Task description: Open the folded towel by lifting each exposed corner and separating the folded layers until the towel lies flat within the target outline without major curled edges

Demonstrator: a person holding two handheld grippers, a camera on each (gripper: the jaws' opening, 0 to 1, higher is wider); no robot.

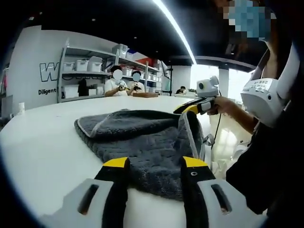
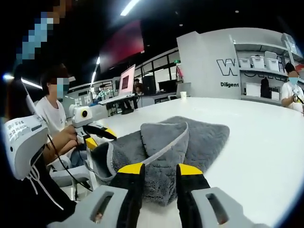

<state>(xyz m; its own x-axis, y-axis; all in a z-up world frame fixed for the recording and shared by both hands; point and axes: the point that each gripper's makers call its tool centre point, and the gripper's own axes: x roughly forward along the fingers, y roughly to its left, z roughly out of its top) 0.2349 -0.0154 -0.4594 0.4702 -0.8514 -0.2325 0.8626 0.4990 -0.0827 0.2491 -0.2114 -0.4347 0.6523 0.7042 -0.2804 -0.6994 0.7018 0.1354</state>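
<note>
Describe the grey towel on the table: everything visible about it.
The towel is dark grey, plush like microfibre, with a lighter grey stitched border. It lies folded on the white round table, in layers. In the right gripper view a folded flap with its pale edge lies turned back over the middle. Its near edge sits just beyond the open jaws of the left tool and of the right tool. One side hangs at the table edge, where the other tool reaches towards it; contact there is unclear.
</note>
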